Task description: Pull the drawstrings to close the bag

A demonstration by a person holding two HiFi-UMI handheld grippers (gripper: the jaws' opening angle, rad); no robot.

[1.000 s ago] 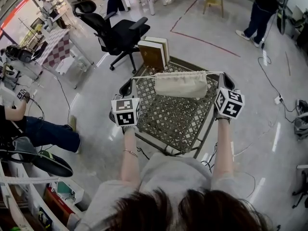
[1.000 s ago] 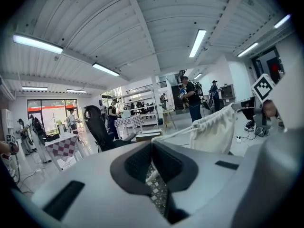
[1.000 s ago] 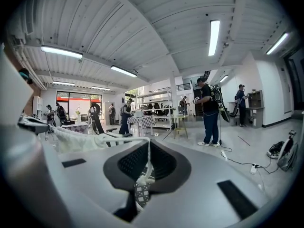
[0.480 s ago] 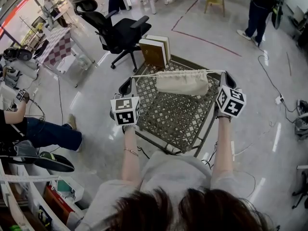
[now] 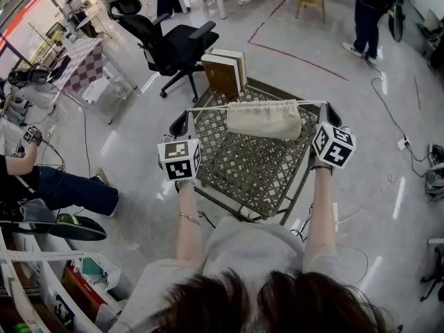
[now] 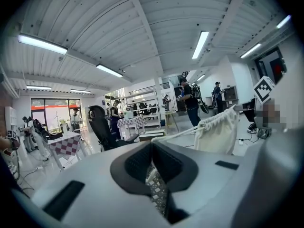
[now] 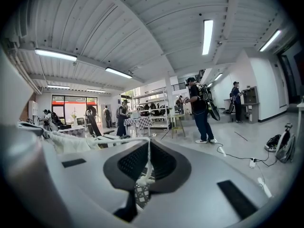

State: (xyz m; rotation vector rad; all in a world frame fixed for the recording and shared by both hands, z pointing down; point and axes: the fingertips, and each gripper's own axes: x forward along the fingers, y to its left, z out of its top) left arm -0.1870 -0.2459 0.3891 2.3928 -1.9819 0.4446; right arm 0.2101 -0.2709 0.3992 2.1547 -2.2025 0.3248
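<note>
Left gripper (image 5: pixel 189 118) pinches the left cord (image 5: pixel 208 107); right gripper (image 5: pixel 325 111) pinches the right cord (image 5: pixel 309 103). Bag (image 5: pixel 263 120) hangs between them, above the table (image 5: pixel 243 179).

A cream cloth bag (image 5: pixel 263 120) with white drawstrings (image 5: pixel 208 109) stretches between the two grippers. The left gripper (image 6: pixel 151 161) and right gripper (image 7: pixel 146 161) have pale grey bodies and black textured pads. Each carries a white marker cube (image 5: pixel 181 159) printed with black squares. Below them the desk (image 5: pixel 250 179) is a grey-brown metal lattice. Beyond the left gripper are brown-covered books (image 5: pixel 220 77), a black office chair (image 5: pixel 170 47) and, further left, a red-and-white checked tablecloth (image 5: pixel 78 68).
</note>
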